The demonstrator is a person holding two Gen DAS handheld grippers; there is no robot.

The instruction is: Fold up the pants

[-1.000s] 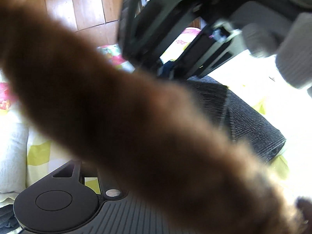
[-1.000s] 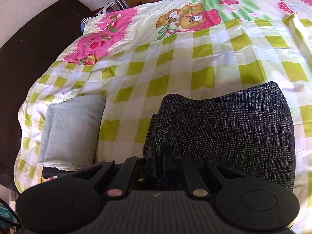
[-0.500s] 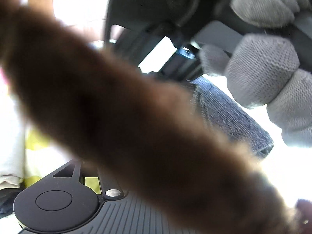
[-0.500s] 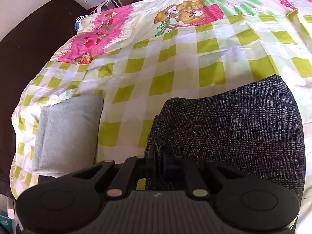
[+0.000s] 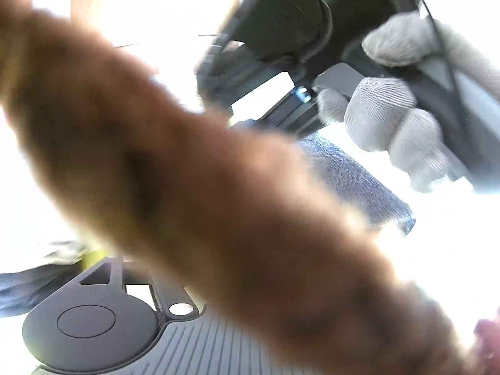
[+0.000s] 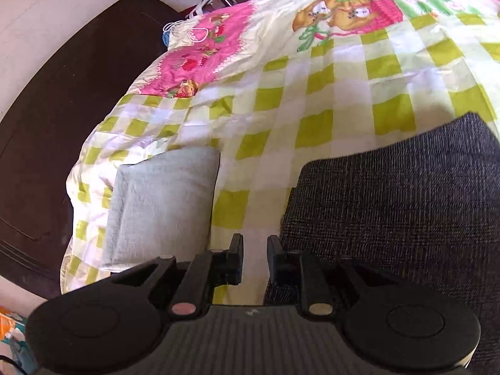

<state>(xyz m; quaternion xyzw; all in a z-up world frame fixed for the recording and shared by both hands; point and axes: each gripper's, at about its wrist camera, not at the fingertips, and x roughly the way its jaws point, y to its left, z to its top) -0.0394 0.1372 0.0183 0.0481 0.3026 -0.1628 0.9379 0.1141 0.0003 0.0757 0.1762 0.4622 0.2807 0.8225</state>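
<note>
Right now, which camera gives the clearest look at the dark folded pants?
The right wrist view: the pants lie in focus on the checked bedspread. The left wrist view shows only a strip of them, behind a blurry brown furry thing.

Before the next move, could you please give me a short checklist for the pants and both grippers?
1. Right gripper has let go of the pants, jaws just opened, nothing between them: ok.
2. Pants folded compactly on the bedspread: ok.
3. Grey folded cloth apart from pants: ok.
4. Left view blocked by a blurred brown shape: not ok.
5. Left gripper empty: cannot tell.
</note>
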